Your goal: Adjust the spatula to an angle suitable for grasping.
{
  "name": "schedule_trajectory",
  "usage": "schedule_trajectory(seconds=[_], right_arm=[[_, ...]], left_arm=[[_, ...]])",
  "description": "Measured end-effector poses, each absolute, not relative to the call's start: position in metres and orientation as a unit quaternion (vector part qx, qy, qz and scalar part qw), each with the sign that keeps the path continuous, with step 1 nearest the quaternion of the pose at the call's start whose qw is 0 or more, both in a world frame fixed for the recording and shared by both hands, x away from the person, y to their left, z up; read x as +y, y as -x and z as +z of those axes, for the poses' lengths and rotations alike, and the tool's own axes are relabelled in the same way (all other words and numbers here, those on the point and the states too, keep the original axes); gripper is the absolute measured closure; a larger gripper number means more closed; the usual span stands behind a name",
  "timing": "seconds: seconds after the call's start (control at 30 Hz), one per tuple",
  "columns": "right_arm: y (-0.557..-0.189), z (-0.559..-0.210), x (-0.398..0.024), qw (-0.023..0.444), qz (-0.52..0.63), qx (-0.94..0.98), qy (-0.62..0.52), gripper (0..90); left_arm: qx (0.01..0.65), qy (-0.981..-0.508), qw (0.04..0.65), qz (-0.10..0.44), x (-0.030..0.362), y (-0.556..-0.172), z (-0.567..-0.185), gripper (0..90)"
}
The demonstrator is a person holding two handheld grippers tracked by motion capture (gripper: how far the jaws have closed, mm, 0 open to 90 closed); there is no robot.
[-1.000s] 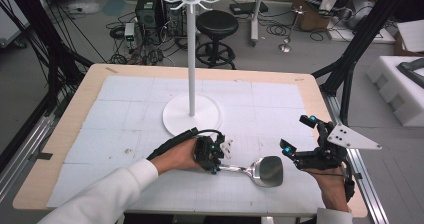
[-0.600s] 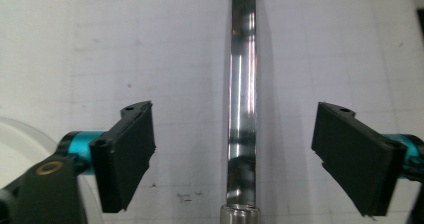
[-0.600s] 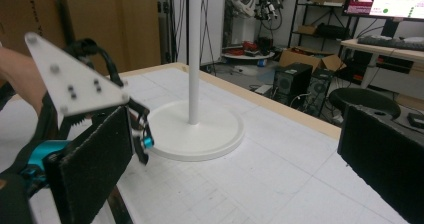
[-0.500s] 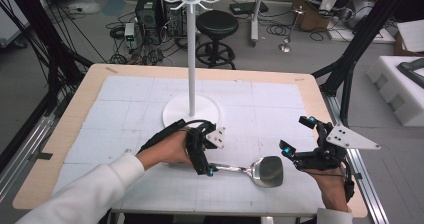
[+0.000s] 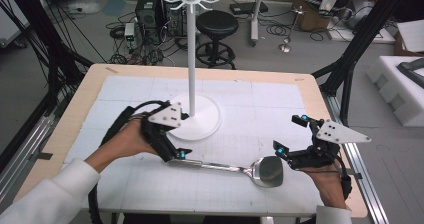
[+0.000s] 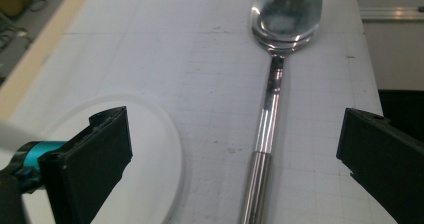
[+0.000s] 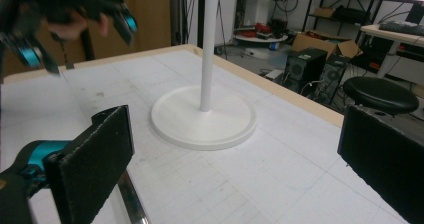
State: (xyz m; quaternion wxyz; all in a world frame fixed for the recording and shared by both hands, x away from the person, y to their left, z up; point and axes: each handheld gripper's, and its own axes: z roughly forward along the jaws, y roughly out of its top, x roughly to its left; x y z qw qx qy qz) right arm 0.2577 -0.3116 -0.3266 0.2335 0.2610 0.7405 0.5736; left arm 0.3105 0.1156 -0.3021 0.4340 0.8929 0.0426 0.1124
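Hovering over the spoon's handle, the left gripper [image 5: 172,151] tilts down, fingers spread wide and empty.
Spoon [image 5: 240,168] lies flat on the worktop [image 5: 280,109]; right gripper [image 5: 290,134] waits beside its bowl, fingers apart.

Lab: computer towers [image 5: 150,6], floor cables [image 5: 280,30]

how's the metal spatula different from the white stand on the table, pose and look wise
The metal spatula lies flat on the mat; the white stand rises upright from a round base. The spatula is shiny bare steel, ending in a broad scooped blade; the stand is matte white, with small hooks fanning out at its top. The spatula lies close to the near table edge, the stand nearer the middle. Both are long and slim and rest on the same white gridded mat.
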Motion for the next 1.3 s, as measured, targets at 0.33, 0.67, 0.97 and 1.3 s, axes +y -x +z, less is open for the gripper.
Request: schedule_trajectory(seconds=[0.33, 0.67, 0.97, 1.3], right_arm=[[-0.267, -0.322, -0.295, 0.206, 0.548, 0.773, -0.244, 0.3], [-0.274, -0.317, -0.286, 0.188, 0.518, 0.800, -0.237, 0.3], [-0.286, -0.316, -0.267, 0.147, 0.470, 0.844, -0.212, 0.3], [-0.298, -0.319, -0.230, 0.102, 0.394, 0.898, -0.169, 0.3]], left_arm=[[0.106, -0.851, 0.490, 0.154, 0.188, -0.296, -0.303, 1.7], [0.127, -0.821, 0.535, 0.155, 0.217, -0.289, -0.316, 1.7], [0.126, -0.813, 0.551, 0.137, 0.231, -0.291, -0.320, 1.7], [0.104, -0.810, 0.559, 0.143, 0.242, -0.284, -0.323, 1.7]])
